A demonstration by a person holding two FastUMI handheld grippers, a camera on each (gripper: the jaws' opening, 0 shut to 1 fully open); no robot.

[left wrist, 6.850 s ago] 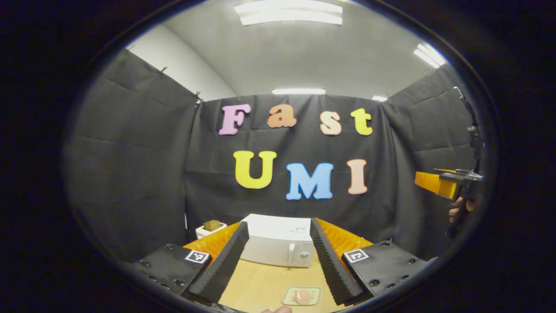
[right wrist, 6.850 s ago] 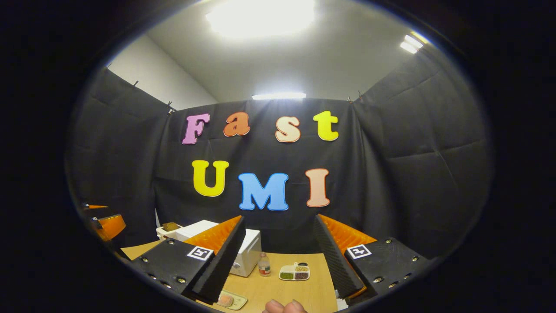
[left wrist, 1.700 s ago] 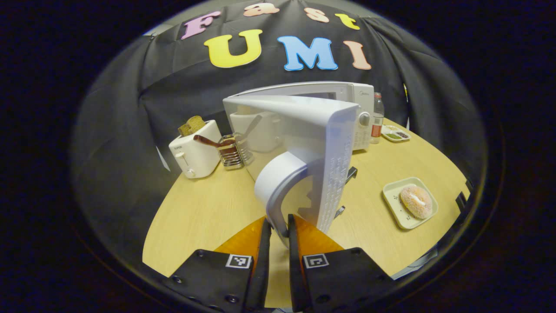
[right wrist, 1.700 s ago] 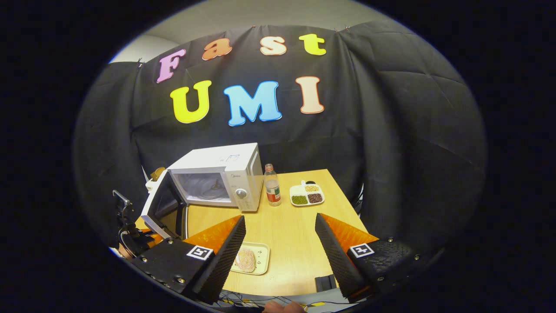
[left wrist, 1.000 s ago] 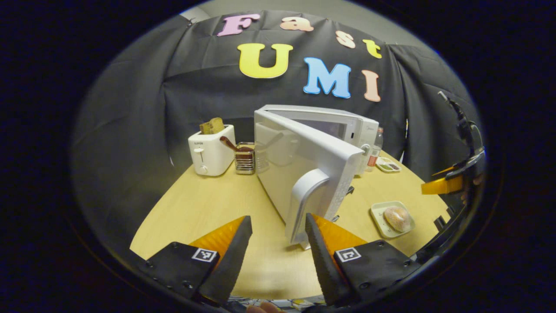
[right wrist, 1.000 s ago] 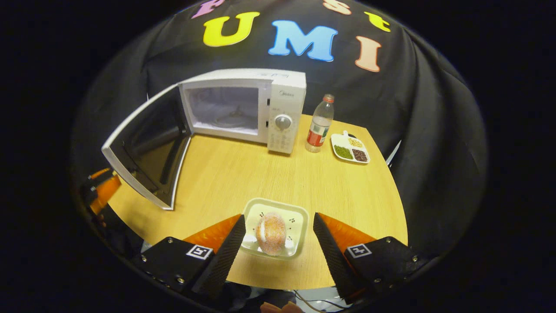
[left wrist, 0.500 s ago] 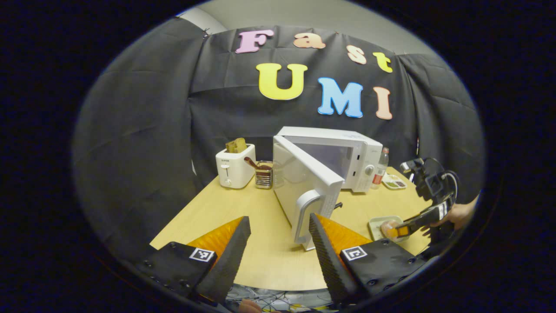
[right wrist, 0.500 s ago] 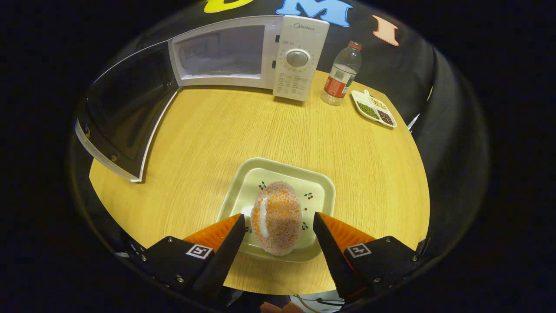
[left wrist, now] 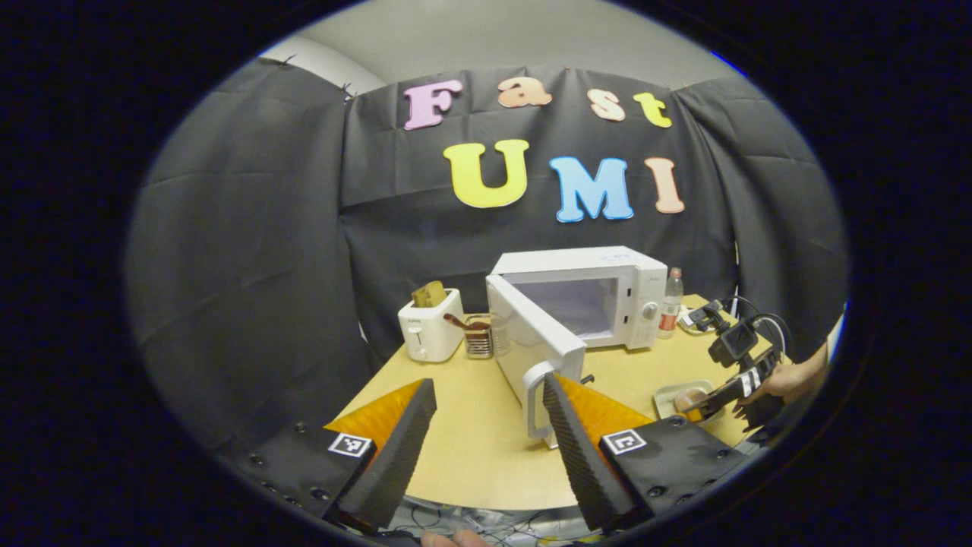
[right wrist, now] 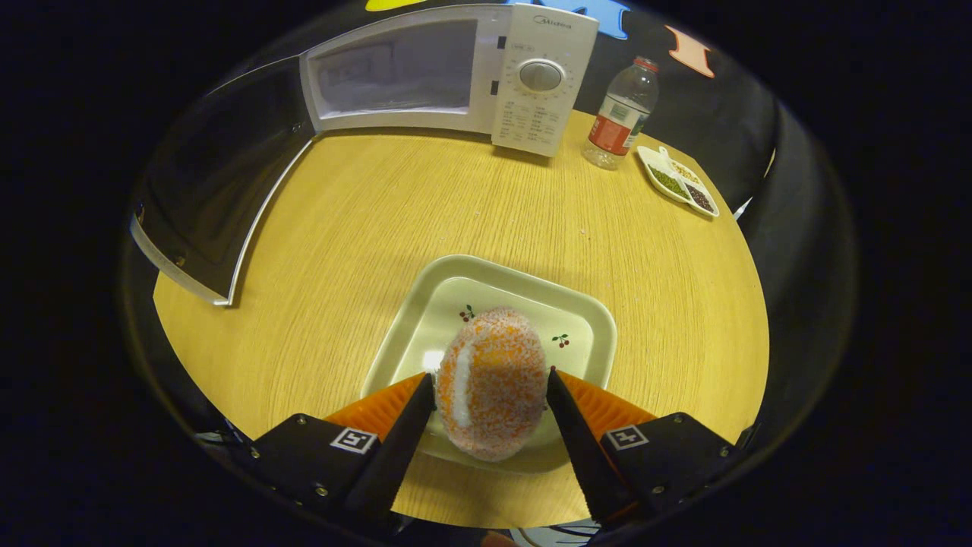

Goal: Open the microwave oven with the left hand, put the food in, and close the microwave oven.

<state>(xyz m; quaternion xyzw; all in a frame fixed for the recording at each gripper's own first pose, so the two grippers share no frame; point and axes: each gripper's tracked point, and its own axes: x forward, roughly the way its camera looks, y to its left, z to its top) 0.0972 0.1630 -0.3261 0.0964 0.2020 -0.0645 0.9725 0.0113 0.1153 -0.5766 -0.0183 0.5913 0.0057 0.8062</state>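
Observation:
The white microwave [left wrist: 607, 285] stands at the back of the wooden table, its door [left wrist: 524, 338] swung wide toward me and its cavity [right wrist: 395, 72] bare. My left gripper [left wrist: 487, 381] is open, drawn back from the door handle [left wrist: 534, 395] and holding nothing. The food, a sugared orange-and-white bun [right wrist: 493, 384], lies on a pale square plate [right wrist: 524, 289]. My right gripper [right wrist: 488, 377] is open and straddles the bun, one finger close along each side. In the left gripper view the right gripper [left wrist: 717, 395] is low over that plate [left wrist: 668, 395], held by a hand [left wrist: 793, 376].
A white toaster [left wrist: 430, 330] and a wire utensil rack [left wrist: 478, 343] stand left of the microwave. A water bottle [right wrist: 619, 114] and a small divided dish [right wrist: 680, 186] sit to its right. The open door [right wrist: 205, 197] juts over the left of the table [right wrist: 456, 213].
My left gripper let go of the door handle, opened and pulled back. My right gripper came down over the plate until the bun sat between its fingers.

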